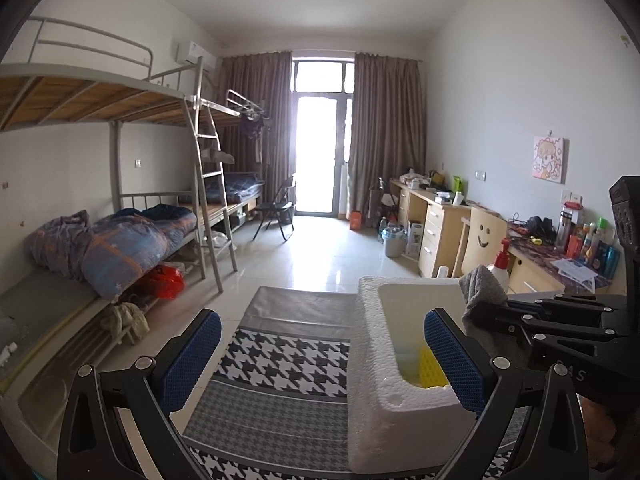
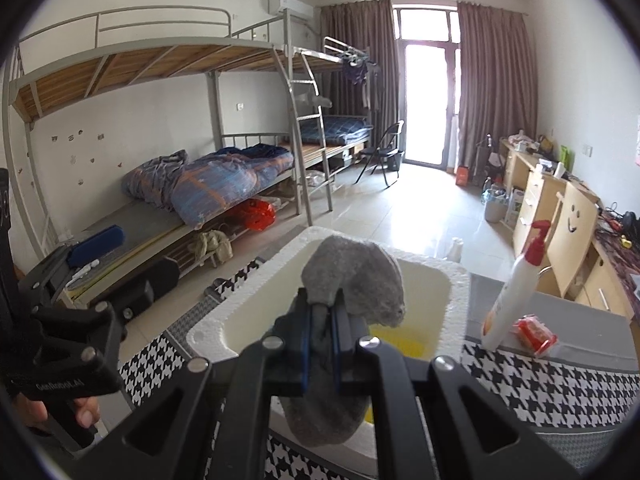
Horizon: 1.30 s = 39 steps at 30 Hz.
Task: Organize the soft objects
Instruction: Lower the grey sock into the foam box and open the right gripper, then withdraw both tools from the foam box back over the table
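We are pinching the grey sock (image 2: 354,276) in our right gripper (image 2: 321,312), jaws clamping its middle, and it is hanging directly above the foam box (image 2: 456,304). Our left gripper (image 1: 320,364) is gaping empty beside the box wall, so the right hand is the nearer one for dropping it in

grey cloth (image 2: 352,280) middle hidden between pads, yellow thing (image 1: 432,368) partly hidden

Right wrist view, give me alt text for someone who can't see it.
The right gripper is shut on a grey cloth, held over an open white foam box on a houndstooth mat. A pump bottle stands right of the box; bunk beds behind.
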{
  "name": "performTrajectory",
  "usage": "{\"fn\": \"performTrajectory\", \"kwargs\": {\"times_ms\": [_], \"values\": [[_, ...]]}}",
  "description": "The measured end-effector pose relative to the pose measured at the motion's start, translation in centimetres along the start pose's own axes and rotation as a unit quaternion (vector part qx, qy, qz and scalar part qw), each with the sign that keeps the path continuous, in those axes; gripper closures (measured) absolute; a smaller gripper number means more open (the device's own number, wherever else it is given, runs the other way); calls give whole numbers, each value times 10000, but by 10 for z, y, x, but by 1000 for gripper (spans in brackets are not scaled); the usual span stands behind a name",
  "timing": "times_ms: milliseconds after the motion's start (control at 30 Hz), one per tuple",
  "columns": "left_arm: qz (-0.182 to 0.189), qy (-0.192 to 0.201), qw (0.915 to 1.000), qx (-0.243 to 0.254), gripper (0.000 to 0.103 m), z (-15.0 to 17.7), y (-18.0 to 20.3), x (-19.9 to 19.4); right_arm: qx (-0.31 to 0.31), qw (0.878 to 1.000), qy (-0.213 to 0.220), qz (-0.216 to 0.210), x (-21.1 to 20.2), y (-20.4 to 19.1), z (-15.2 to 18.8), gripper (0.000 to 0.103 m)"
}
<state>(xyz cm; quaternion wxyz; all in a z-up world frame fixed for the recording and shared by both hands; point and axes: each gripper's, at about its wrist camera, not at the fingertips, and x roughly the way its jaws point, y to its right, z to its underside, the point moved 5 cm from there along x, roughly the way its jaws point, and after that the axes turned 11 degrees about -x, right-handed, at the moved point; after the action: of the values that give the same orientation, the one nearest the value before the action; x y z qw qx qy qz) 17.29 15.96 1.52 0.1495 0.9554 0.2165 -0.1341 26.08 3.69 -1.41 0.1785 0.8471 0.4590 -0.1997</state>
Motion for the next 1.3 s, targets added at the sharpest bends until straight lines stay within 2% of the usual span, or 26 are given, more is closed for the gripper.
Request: {"fn": "performTrajectory", "kwargs": {"times_ms": [267, 333, 400, 467, 500, 767, 1033, 1100, 1167, 1300], "values": [[88, -16, 9999, 56, 1, 3, 2, 1, -55, 9997, -223, -10, 12, -7, 2, 90], [83, -9, 9999, 79, 1, 2, 2, 1, -42, 9996, -264, -17, 13, -7, 4, 85], [98, -24, 9999, 36, 1, 2, 3, 1, 29, 9995, -301, -29, 15, -4, 4, 69], [99, -40, 9999, -11, 1, 1, 2, 2, 126, 9994, -309, -30, 15, 0, 5, 36], [102, -53, 9999, -14, 1, 2, 2, 3, 166, 9995, -283, -44, 13, 2, 5, 34], [94, -78, 9999, 16, 1, 3, 3, -3, 52, 9996, -269, -58, 4, -4, 10, 33], [309, -60, 9995, -7, 1, 3, 13, -14, 93, 9999, -9, 133, -20, 3, 8, 33], [313, -17, 9995, 75, 1, 4, 18, -16, 113, 9997, 69, 191, -27, 5, 8, 32], [338, 27, 9993, 148, 1, 4, 23, -19, 138, 9995, 167, 245, -35, 8, 9, 24], [456, 13, 9988, 153, 1, 5, 29, -23, 191, 9986, 310, 388, -48, 14, 12, 21]]}}
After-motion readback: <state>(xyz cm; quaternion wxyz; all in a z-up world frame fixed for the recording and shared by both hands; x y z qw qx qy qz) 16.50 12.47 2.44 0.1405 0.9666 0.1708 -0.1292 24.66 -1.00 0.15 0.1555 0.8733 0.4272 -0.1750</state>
